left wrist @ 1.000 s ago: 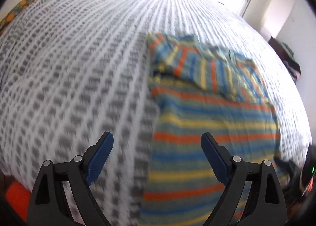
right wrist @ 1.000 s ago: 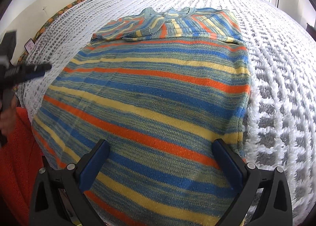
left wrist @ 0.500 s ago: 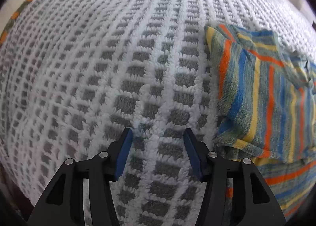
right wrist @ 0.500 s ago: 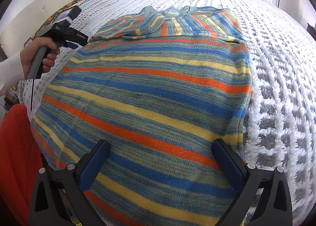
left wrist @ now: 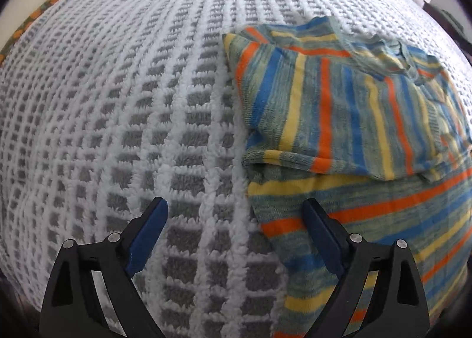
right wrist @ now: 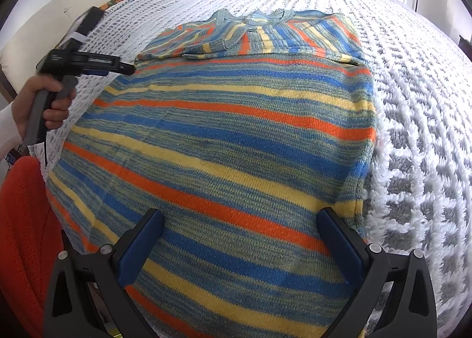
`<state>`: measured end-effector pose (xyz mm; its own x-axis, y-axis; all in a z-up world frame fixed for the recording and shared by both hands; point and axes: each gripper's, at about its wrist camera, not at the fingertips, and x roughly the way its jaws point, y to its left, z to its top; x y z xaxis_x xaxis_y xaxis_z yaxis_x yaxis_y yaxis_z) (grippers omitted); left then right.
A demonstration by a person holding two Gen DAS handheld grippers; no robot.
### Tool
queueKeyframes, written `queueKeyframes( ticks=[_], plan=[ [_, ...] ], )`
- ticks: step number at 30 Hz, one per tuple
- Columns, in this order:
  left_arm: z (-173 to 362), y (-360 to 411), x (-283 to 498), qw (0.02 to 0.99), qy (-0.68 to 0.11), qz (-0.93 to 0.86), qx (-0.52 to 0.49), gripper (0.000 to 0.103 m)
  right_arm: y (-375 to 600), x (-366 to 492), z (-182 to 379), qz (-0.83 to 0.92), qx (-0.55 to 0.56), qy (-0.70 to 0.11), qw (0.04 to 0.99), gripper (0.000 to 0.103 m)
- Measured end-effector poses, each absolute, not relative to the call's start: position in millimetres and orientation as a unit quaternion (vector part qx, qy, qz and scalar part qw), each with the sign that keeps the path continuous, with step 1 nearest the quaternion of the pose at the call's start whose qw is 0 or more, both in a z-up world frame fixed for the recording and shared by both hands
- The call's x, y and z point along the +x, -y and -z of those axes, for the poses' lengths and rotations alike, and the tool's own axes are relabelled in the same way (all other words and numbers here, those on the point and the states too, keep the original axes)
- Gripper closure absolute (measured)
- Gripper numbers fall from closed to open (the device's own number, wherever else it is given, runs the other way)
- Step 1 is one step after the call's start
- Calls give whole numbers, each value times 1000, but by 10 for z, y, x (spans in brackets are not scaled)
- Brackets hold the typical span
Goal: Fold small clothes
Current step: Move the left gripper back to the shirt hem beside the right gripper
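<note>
A striped knit sweater (right wrist: 230, 137), banded in blue, yellow, orange and grey-green, lay flat on a bed covered by a white-and-grey waffle-textured blanket (left wrist: 124, 119). Its sleeves were folded in across the chest near the collar, at the 12 o'clock end of the right wrist view.

The left hand-held gripper (left wrist: 236, 229) hung over the sweater's left edge with its jaws opening, nothing pinched between them: one blue pad stood over bare blanket, the other over the sweater's edge, below the folded sleeve (left wrist: 339, 113) at about 1 o'clock. From the right wrist camera this same tool sat at 10 o'clock, held by a person's hand (right wrist: 47, 102) with a white sleeve (right wrist: 7, 128) at the wrist.

The right hand-held gripper (right wrist: 240, 237) was released, its blue pads spread wide above the sweater's hem end, gripping nothing.

An orange fabric (right wrist: 26, 234) showed at 8 o'clock beside the bed, and a patterned orange-and-green trim (left wrist: 38, 13) ran along the blanket's far edge.
</note>
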<state>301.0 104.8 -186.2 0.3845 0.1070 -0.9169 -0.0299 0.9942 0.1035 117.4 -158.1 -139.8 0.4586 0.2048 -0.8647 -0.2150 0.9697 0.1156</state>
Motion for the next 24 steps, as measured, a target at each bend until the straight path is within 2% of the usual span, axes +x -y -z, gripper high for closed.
queueKeyframes(
  ticks=[6,12,18,22,24],
  plan=[
    [1887,-1416,2945,818,-566,-94,-42,9,1569,1180,1407,-121,-6,-507,853,0],
    [1560,-1468,2414,839,-537,-64,-51,10,1562,1191,1417,-119,-9,-508,853,0],
    [1272,-1015,1785,861,-501,1,-90,10,1614,1217,1304,-119,5,-512,850,0],
    [1291,-567,1516,865,-494,66,-56,10,1736,1119,959,-137,69,-471,869,0],
    [1512,-411,1408,848,-524,77,-14,10,1794,1086,839,-153,99,-457,870,0]
  ],
)
